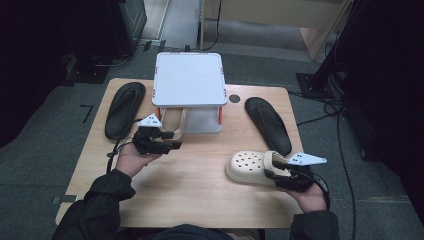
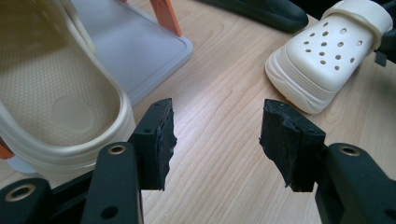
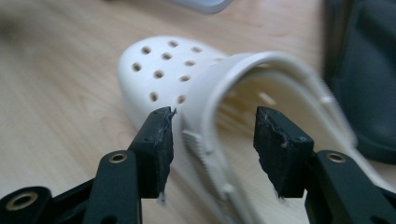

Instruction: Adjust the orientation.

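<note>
On the wooden counter [image 1: 200, 170], a black slipper [image 1: 124, 110] lies at the far left. Just right of it, the left tongs [image 1: 172, 140] stand open on nothing, beside the heel of a cream clog [image 1: 174, 122] tucked under the white 2-tier rack [image 1: 189, 80]. Farther right, the other cream clog [image 1: 247, 166] lies on its sole; the right tongs [image 1: 274, 170] gape open around its heel strap without pressing it
</note>
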`<state>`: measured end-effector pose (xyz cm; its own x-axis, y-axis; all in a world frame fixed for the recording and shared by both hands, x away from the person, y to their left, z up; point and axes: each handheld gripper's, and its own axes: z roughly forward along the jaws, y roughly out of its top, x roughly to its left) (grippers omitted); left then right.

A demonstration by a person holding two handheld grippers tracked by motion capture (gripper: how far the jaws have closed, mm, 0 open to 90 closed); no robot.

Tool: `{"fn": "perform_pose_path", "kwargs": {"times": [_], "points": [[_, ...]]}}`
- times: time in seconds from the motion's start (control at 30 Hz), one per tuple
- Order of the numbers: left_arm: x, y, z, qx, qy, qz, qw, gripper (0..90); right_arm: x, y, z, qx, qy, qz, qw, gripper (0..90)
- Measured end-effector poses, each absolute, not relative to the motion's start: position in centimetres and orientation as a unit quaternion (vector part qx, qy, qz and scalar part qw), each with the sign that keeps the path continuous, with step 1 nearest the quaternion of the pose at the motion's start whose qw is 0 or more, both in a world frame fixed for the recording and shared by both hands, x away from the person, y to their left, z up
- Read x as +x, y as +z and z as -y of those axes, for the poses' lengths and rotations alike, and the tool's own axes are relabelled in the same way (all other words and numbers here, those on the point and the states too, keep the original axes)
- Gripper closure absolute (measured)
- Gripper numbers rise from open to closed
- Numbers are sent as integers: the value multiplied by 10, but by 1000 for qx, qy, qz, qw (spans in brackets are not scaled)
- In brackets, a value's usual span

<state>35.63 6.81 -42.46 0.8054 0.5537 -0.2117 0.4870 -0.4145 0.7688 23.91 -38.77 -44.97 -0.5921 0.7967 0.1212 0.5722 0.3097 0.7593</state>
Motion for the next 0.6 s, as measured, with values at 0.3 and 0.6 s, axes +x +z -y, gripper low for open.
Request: {"fn": "perform_pose_path", "kwargs": {"times": [0.3,0.6], "points": [[354,-424,-71,835,44,-311,451,457,258,-458,365,410,408,-810,95,666],[350,-425,-72,835,38,-317,448,505,274,-452,340,404,410,-814,77,757]]}}
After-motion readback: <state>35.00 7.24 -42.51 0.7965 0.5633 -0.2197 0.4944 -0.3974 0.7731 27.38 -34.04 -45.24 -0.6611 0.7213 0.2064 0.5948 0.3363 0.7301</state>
